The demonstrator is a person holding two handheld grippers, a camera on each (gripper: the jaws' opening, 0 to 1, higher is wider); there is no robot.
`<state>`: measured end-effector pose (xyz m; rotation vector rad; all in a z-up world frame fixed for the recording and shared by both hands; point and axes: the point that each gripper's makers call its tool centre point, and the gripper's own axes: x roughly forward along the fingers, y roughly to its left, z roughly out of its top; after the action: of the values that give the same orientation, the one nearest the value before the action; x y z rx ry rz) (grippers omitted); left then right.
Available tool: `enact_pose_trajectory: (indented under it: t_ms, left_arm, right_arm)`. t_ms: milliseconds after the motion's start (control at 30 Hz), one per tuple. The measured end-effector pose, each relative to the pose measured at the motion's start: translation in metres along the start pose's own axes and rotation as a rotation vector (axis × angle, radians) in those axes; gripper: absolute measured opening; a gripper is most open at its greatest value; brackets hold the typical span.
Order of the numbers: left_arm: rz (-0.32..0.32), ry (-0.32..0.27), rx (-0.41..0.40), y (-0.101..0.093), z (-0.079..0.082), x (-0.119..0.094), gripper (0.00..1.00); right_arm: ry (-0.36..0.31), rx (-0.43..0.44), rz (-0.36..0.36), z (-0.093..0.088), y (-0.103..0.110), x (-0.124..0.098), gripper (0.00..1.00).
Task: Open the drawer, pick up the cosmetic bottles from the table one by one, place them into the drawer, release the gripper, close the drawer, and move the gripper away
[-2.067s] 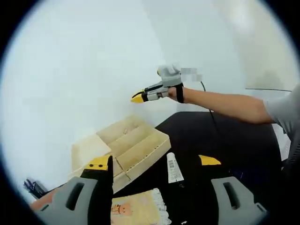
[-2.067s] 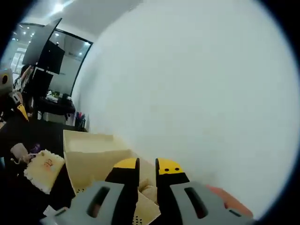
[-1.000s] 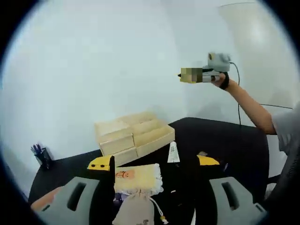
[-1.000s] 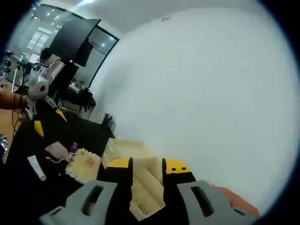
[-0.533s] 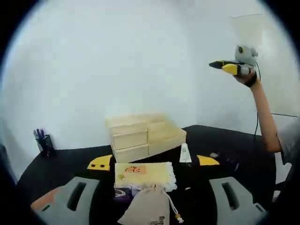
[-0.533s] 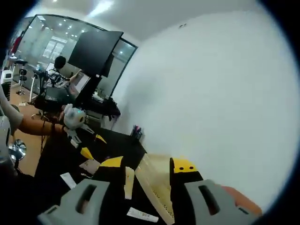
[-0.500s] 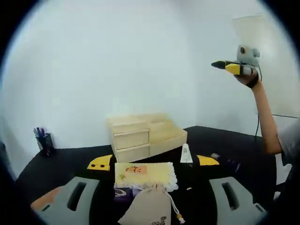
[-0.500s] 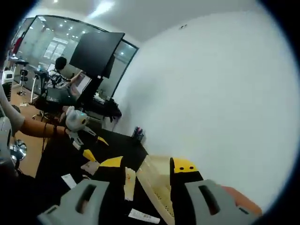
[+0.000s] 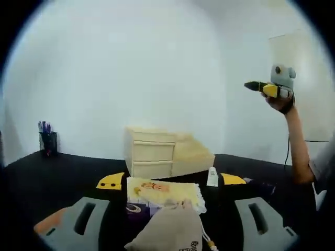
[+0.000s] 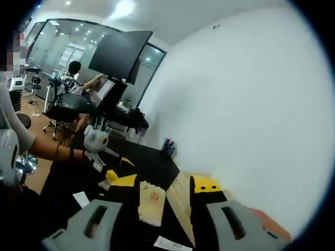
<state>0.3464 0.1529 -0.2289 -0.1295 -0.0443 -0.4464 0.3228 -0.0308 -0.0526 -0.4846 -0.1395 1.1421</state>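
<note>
Nothing started yet imo: both the left gripper (image 9: 171, 182) and right gripper (image 10: 166, 186) are wide open and empty, held off the tabletop (image 9: 63, 170), white cosmetic tube (image 9: 212, 177) lying lower-center beside the shut drawer unit (image 9: 152, 153).

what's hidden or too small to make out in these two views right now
- Left gripper view: the purple item under the yellow pouch is mostly covered by it and the drawstring bag.
- Left gripper view: the white tube has print too small to read.
- Right gripper view: the wooden drawer unit sits partly behind the right gripper, so its drawer fronts are unseen.
- Right gripper view: the left gripper is too small to judge.
</note>
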Motion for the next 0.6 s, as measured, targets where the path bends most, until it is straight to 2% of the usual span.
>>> enact_pose_trajectory:
  t_ms: [233,367,600]
  left_arm:
    - [0.009,0.006,-0.007,-0.002,-0.008,-0.005,0.65]
    - [0.021,0.046,0.022,-0.002,-0.018,-0.003,0.65]
    - [0.023,0.069,0.034,-0.003,-0.025,-0.003,0.65]
  right_arm:
    - [0.035,-0.016,0.020,-0.010,0.005,0.013,0.34]
    - [0.054,-0.034,0.026,-0.014,0.008,0.017,0.34]
    - [0.028,-0.031,0.044,-0.009,0.011,0.016,0.34]
